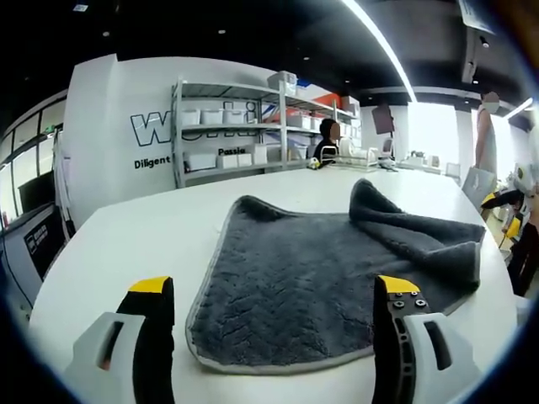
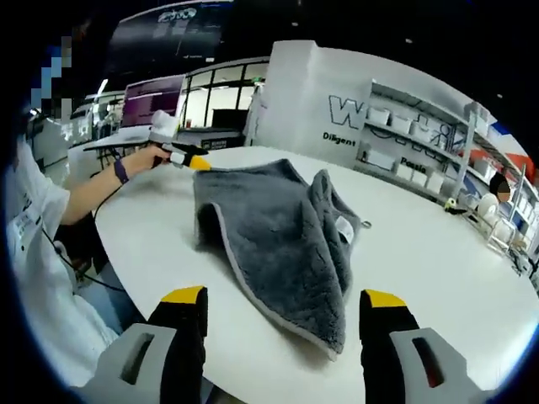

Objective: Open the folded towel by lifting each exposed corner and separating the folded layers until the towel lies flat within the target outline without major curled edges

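Writing first: the white wall [image 1: 118, 109] behind the round white worktop [image 1: 126, 236] carried big outlined letters starting with "W", cut off by a grey metal shelving rack [image 1: 227, 126]. Under them I could read "Diligent" and part of a word starting "Pass". In the right gripper view the same wall showed "W" and "Diligent" again. The white bins on the rack had no labels I could make out.

The fluffy dark grey towel with a pale stitched edge [image 1: 328, 269] lay on the worktop, just beyond the left hand-held gripper [image 1: 274, 303], whose yellow-tipped black jaws were spread wide with nothing between them. The towel's near part was flat; its far right corner was still folded over and humped up.

In the right gripper view the towel [image 2: 278, 236] looked bunched along a ridge, with a small white tag at the fold. The right hand-held gripper [image 2: 282, 316] was also spread apart and empty, just short of the towel's near corner. The left one [image 2: 181, 157] sat at the towel's far edge; I couldn't tell its jaws there.

Behind the worktop a seated person [image 1: 324, 143] sat by the rack.
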